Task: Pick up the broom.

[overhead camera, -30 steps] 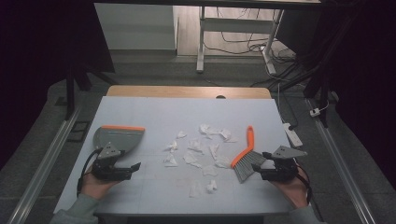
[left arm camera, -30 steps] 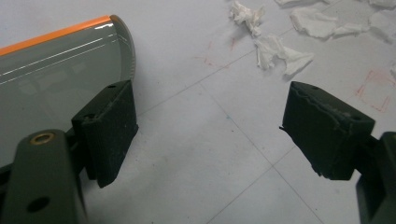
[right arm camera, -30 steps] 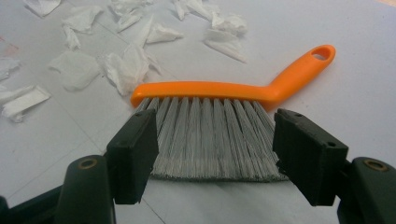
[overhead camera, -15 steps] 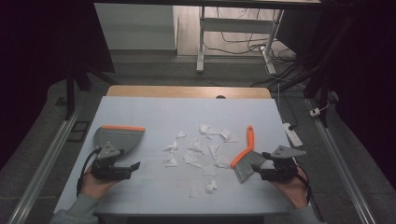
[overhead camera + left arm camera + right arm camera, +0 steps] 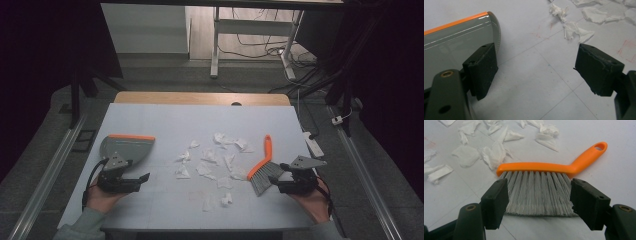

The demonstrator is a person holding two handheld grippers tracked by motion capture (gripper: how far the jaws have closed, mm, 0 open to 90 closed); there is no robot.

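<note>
The hand brush [image 5: 264,167] lies flat on the tabletop [image 5: 165,120] at the lower right of the high view, its orange handle running up toward the frame's middle and its grey bristles fanning down toward the right claw [image 5: 276,181]. In the right gripper view the brush [image 5: 544,185] sits just ahead of that claw [image 5: 539,197], whose jaws stand spread on either side of the bristles, pinching nothing. Scraps of torn white tissue [image 5: 215,162] are scattered across the middle of the tabletop, left of the brush, some just beside the bristles. At the left of the high view lies the grey dustpan [image 5: 125,148] with its orange front edge, and just below it is the left claw [image 5: 142,181]. In the left gripper view that claw [image 5: 535,72] is spread wide over bare tabletop, with the dustpan [image 5: 454,42] at the upper left behind one jaw and tissue scraps [image 5: 574,30] at the upper right.
</note>
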